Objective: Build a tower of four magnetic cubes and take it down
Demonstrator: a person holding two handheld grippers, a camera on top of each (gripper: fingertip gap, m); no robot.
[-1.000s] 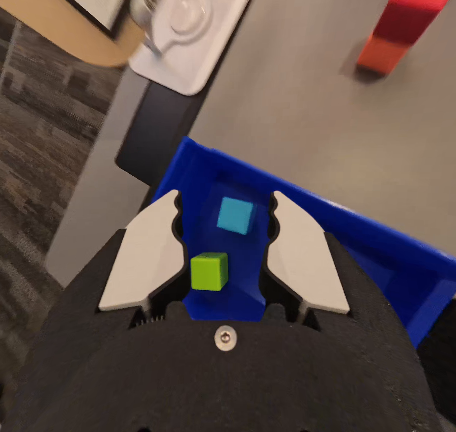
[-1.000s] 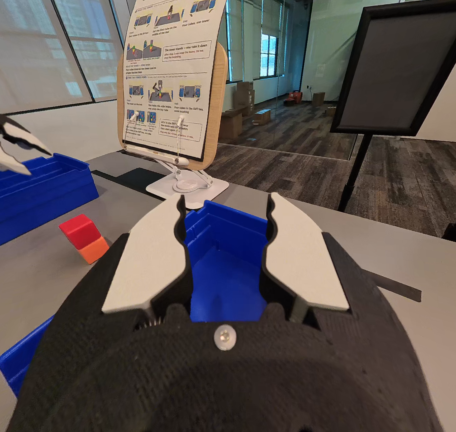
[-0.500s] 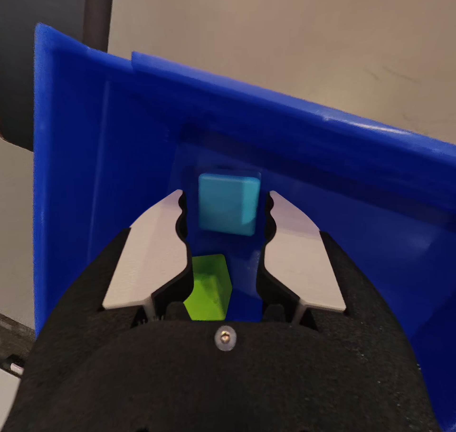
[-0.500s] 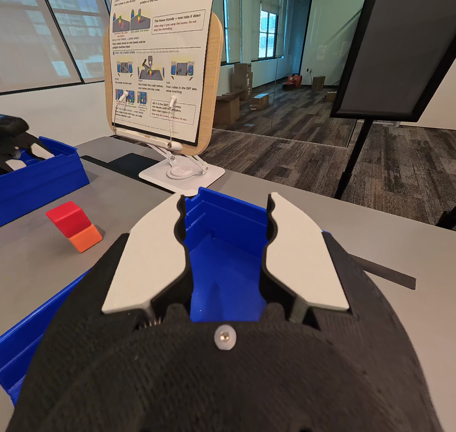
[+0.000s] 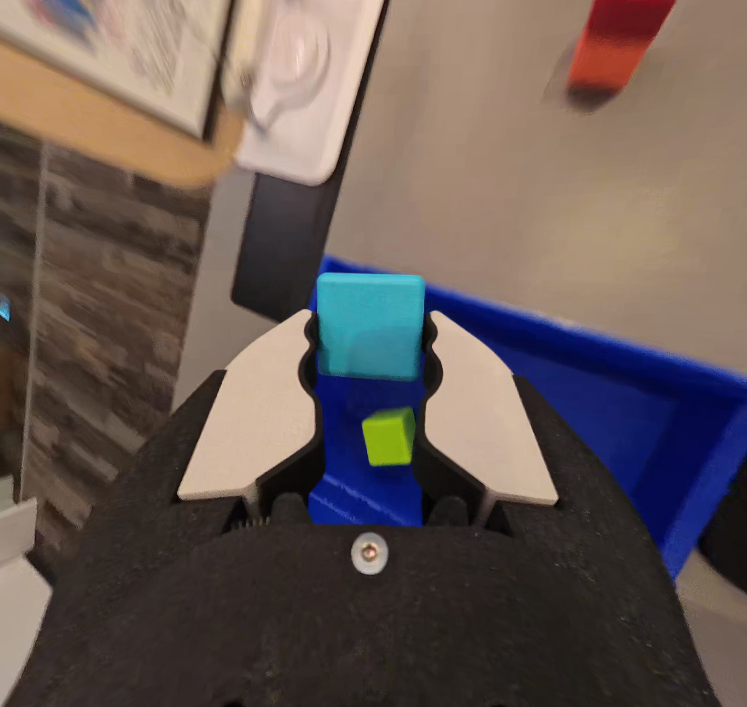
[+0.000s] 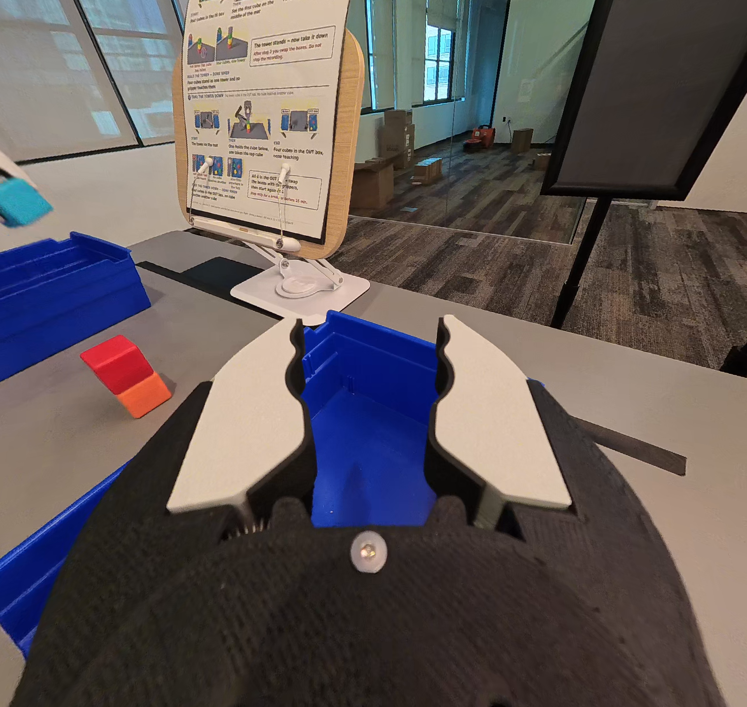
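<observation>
My left gripper is shut on a light blue cube and holds it above the left blue box. A green cube lies on that box's floor below. A red cube sits on an orange cube on the grey mat, up to the right. In the right wrist view the red cube on the orange cube stands at left, and the blue cube hangs in the air at the far left above the left box. My right gripper is open and empty over a second blue box.
A paper sheet on a wooden board stands on a white base at the back of the table. A black framed sign on a pole stands on the floor to the right. The table edge runs behind the right box. One gripper's finger ends stand about 55 centimetres off the other's.
My left gripper went down into the box, shut on the light blue cube and lifted it out. The green cube stayed in the box. My right gripper barely moved.
</observation>
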